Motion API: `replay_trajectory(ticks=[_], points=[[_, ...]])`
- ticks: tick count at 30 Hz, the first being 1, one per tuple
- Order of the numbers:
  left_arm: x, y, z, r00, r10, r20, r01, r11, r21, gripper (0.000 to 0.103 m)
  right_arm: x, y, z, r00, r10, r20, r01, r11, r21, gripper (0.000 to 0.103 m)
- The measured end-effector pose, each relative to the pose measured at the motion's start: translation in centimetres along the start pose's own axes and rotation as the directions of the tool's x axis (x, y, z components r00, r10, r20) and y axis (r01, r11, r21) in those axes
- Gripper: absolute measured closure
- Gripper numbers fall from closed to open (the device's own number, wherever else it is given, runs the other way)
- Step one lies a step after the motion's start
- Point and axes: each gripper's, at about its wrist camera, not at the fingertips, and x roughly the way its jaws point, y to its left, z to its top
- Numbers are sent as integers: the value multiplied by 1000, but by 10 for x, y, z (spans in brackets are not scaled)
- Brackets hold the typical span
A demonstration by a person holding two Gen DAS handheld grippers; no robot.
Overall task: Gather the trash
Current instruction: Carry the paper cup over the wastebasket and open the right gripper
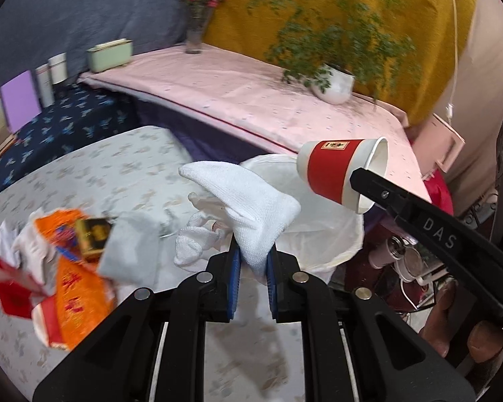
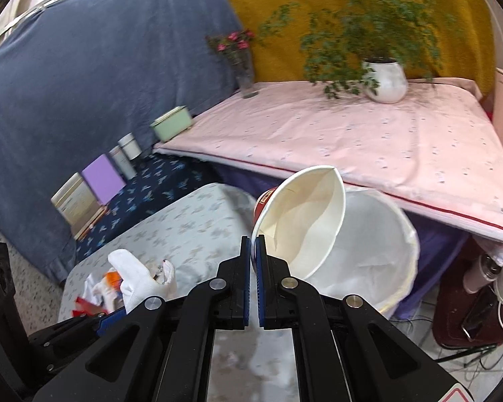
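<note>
Reading "DAS" on right gripper (image 1: 362,176)

White cloth (image 1: 251,197) in left gripper (image 1: 253,261): knitted, towel-like, matt, rough; paper cup (image 2: 301,221): smooth matt cream inside, red printed band outside; bin liner (image 2: 379,254): thin white plastic, faint sheen; gripper bodies: matt black plastic, blue ribbed pads (image 2: 260,268), bright metal pins; pink tablecloth (image 2: 385,140): matt woven fabric; plant pot (image 2: 387,80): glossy white ceramic; wrappers (image 1: 67,288): glossy orange print.
</note>
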Motion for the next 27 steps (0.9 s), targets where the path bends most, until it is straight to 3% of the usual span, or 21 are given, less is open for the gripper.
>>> replay_trajectory(ticks=[7,14,20,24,27], points=[[43,-39,18,997,-67,-31,69,994,87,89,8,-51,8,997,-76,0,76,995,68,99],[78,-56,25,991,-114,-73,123,984,129,86,18,-71,9,993,-113,-13,114,988,104,99],[86,-59,29,992,-116,-53,122,984,130,68,25,-76,12,992,-126,-16,127,986,108,99],[86,-60,33,994,-102,-27,104,984,141,50,30,-76,16,992,-126,-16,127,986,108,99],[86,-57,34,995,-95,-17,96,986,138,45,32,-76,19,992,-128,-14,129,986,108,99]])
